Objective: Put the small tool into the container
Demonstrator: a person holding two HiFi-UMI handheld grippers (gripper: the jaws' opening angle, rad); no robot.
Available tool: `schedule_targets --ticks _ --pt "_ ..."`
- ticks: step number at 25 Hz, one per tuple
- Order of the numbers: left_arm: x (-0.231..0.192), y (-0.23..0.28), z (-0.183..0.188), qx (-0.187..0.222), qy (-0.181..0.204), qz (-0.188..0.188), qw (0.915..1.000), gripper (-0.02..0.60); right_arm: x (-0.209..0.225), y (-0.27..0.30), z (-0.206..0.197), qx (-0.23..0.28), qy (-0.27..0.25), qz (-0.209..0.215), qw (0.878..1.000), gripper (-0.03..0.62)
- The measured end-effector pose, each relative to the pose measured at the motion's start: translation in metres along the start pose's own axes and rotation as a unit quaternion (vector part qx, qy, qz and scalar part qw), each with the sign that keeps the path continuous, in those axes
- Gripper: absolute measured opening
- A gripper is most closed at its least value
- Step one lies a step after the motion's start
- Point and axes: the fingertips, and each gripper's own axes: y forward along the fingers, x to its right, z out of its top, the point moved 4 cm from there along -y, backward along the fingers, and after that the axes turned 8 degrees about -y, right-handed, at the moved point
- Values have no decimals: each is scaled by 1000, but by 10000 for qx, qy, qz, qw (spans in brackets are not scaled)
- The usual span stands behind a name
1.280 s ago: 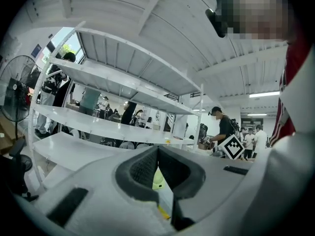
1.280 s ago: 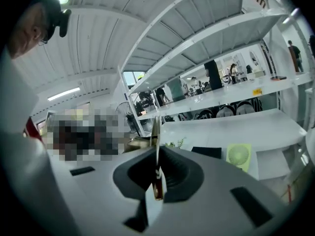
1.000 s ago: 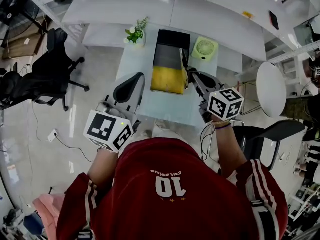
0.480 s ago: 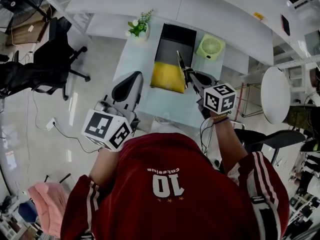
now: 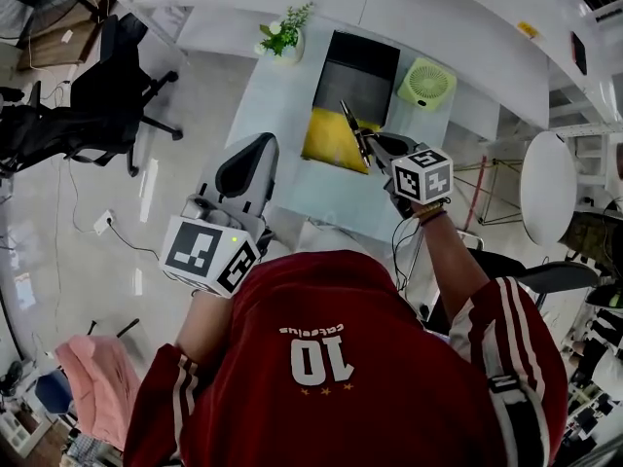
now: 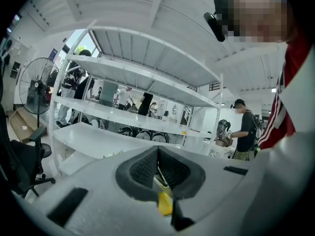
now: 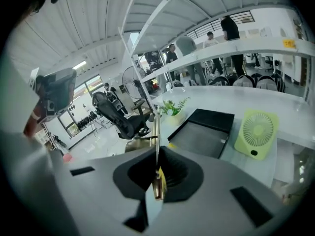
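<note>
A slim dark tool (image 5: 351, 129) sticks out of my right gripper (image 5: 370, 150), whose jaws are shut on it. Its tip hangs over the near, yellow end (image 5: 331, 140) of the long black tray (image 5: 362, 78) on the pale table (image 5: 277, 115). In the right gripper view the tool (image 7: 156, 132) rises from my right gripper (image 7: 157, 168) toward the black tray (image 7: 203, 132). My left gripper (image 5: 248, 163) hangs off the table's left edge. In the left gripper view my left gripper (image 6: 158, 163) has its pads together, with nothing between them.
A green desk fan (image 5: 426, 83) stands right of the tray and a potted plant (image 5: 285, 35) at the table's far left corner. Black office chairs (image 5: 92, 115) stand on the floor to the left, a round white table (image 5: 548, 188) to the right. White shelving runs behind.
My right gripper has sunk toward the table with the tool in it, and the tip now points over the tray's yellow end. The left gripper has dropped slightly.
</note>
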Motion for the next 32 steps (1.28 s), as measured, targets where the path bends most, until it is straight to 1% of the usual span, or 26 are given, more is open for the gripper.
schedule_targets --ticks 8,13,18,25,32 --pt "-6 -1 -4 -92 -7 83 9999 0 9 28 -22 -409 -111 86 9991 8" --pt "-10 2 -7 -156 -17 125 9998 0 21 41 -36 -675 -344 -41 9971 8" --pt "-14 1 -5 -192 -17 191 9996 0 25 59 -45 -854 -225 76 9961 8" --pt "-19 0 -7 -213 -79 310 9993 0 27 79 -52 -1096 -369 149 9932 8" --pt "-26 0 -10 -226 -87 401 9989 0 27 97 -62 -1260 -339 199 9913 8"
